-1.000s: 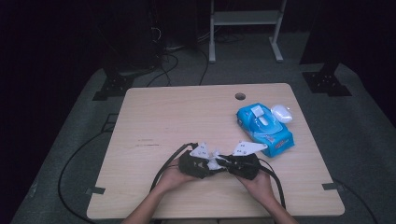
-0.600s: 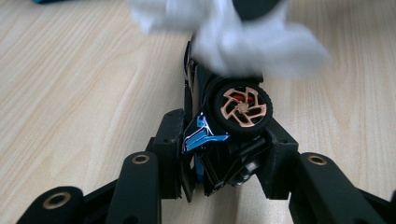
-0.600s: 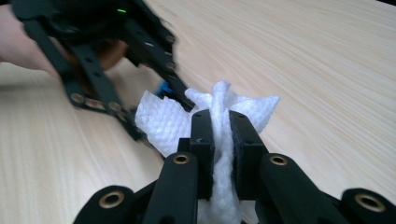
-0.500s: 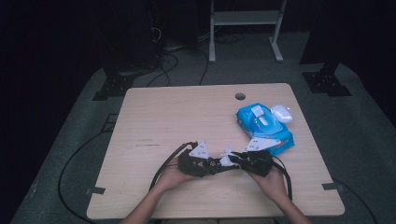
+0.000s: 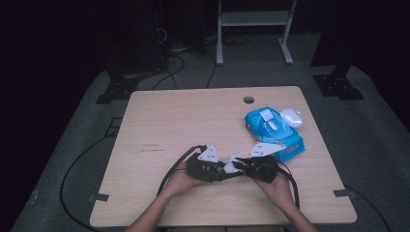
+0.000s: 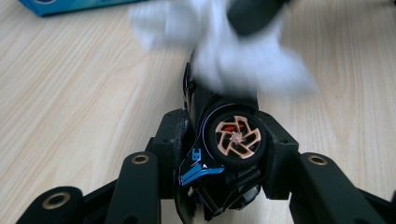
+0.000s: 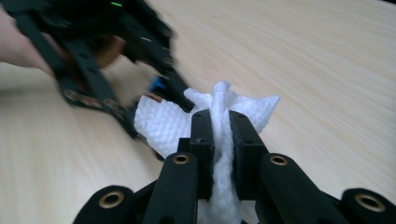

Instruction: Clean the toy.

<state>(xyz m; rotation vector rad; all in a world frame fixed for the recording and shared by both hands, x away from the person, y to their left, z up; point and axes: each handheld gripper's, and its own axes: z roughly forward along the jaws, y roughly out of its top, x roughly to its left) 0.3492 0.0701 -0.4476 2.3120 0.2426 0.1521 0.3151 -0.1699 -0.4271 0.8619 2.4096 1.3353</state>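
Toy car (image 6: 224, 140) low centre of the left gripper view, clamped in left gripper (image 5: 205, 166) jaws, which just tightened; right gripper (image 5: 251, 166) jaws pinch white wipe (image 7: 219, 121) against it. Wiping underway over tabletop (image 5: 193, 116).

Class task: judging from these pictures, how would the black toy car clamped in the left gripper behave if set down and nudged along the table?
The toy car would probably roll readily: its copper-spoked wheel looks round and free. It seems rigid, keeping shape between the left gripper pads. Likely light, since the white wipe in the right gripper rubs it without shifting it.
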